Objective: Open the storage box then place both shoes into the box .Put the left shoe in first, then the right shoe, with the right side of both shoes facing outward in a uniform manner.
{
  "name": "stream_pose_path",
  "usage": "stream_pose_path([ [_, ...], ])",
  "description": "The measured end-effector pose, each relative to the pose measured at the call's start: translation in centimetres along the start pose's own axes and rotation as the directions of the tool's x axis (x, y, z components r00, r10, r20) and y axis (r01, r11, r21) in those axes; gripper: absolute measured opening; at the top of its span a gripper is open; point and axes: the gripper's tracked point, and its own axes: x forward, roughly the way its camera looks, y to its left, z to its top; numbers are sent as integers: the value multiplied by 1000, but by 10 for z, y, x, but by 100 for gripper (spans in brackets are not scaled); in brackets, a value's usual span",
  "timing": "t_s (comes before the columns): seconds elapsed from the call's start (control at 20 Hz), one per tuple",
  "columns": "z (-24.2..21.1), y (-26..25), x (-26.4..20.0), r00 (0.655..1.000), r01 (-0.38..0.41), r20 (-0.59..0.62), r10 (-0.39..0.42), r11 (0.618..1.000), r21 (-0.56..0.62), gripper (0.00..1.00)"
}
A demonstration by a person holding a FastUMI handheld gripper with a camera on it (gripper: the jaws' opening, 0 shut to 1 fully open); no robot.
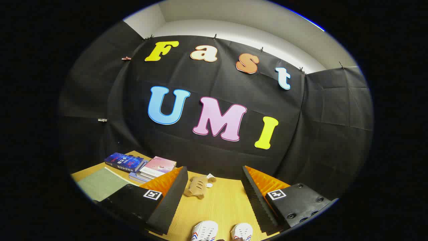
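Two white shoes stand side by side on the wooden table (220, 204), low between my fingers and close to me: one shoe (204, 231) nearer the left finger, the other shoe (242, 231) nearer the right finger. Only their toe ends show, each with red and blue stripes. My gripper (214, 192) is open, raised above the table, with a wide gap and nothing between its fingers.
A tan plush toy (198, 186) with a small white tag lies on the table beyond the fingers. A stack of books (140, 165) sits to the left by the booth wall. A green mat (100, 184) covers the table's left part.
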Motion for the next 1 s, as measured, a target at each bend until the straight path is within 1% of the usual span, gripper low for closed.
stream_pose_path([
  [0.4, -4, 7, -3, 1000, -10, -17, 10, 1000, -18, 98],
  [1.0, -11, 3, -7, 999, -2, -35, 1, 1000, -21, 98],
])
